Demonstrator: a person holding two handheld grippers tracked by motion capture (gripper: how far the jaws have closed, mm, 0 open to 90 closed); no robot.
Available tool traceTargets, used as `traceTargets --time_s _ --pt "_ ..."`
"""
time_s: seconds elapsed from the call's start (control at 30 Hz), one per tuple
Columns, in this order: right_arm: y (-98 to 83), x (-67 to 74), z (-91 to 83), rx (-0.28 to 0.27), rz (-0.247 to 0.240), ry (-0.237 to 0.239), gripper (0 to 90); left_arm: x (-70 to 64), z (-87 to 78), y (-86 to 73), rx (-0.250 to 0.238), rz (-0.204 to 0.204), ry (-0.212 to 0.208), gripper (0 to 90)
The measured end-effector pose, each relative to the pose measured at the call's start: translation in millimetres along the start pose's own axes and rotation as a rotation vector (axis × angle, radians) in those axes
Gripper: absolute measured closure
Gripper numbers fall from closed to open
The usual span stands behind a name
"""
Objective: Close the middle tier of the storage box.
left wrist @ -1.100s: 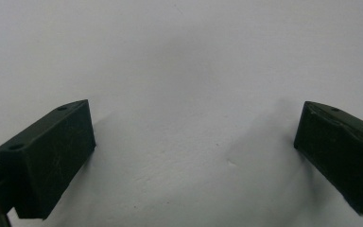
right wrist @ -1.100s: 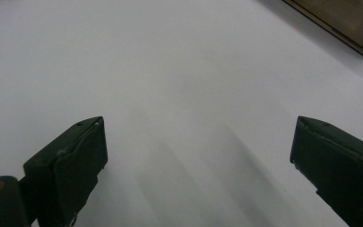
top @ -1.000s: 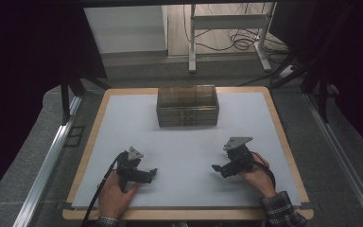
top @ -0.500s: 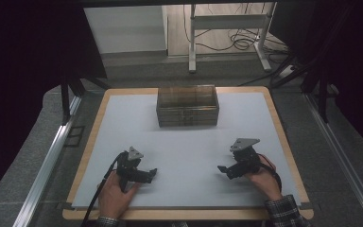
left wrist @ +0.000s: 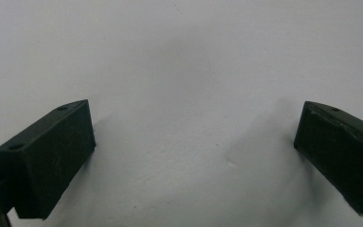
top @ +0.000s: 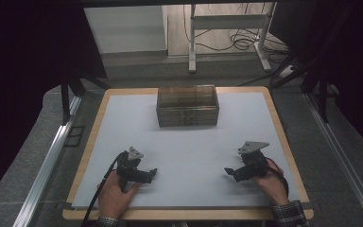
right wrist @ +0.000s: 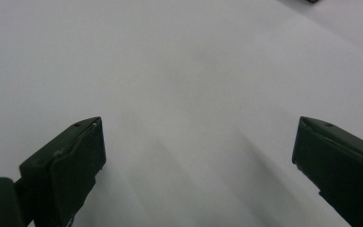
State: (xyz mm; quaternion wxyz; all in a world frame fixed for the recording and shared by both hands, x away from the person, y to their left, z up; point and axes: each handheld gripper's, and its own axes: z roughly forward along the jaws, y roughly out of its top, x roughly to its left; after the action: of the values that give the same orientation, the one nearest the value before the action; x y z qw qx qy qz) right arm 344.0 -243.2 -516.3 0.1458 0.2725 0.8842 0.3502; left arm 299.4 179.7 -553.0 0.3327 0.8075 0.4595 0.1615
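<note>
Two hand-held tongs rest low on a white table near its front edge, both with jaws spread wide and nothing between them. The left gripper [top: 152, 174] lies at the near left, pointing toward the middle; the right gripper [top: 228, 171] lies at the near right, facing it across bare tabletop. Each gripper's own camera looks past two parted black jaws onto plain white surface. Well beyond both, centred at the far edge of the white table [top: 123, 142], stands a clear box [top: 187, 105], low and rectangular, with see-through walls and what appear to be dark stacked layers inside. It looks rigid and smooth-sided, likely slippery and prone to crack under a hard squeeze; its weight cannot be judged. The short end walls or the upper rim seem the surest places to take hold, one gripper per end.
</note>
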Motion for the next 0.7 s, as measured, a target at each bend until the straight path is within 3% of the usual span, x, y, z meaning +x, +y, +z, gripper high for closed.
traceTargets --time_s 0.7 --pt "-30.2 -5.0 -12.9 0.003 0.036 -0.032 2.6 0.1 -0.1 0.1 0.001 0.0 -0.001 0.0"
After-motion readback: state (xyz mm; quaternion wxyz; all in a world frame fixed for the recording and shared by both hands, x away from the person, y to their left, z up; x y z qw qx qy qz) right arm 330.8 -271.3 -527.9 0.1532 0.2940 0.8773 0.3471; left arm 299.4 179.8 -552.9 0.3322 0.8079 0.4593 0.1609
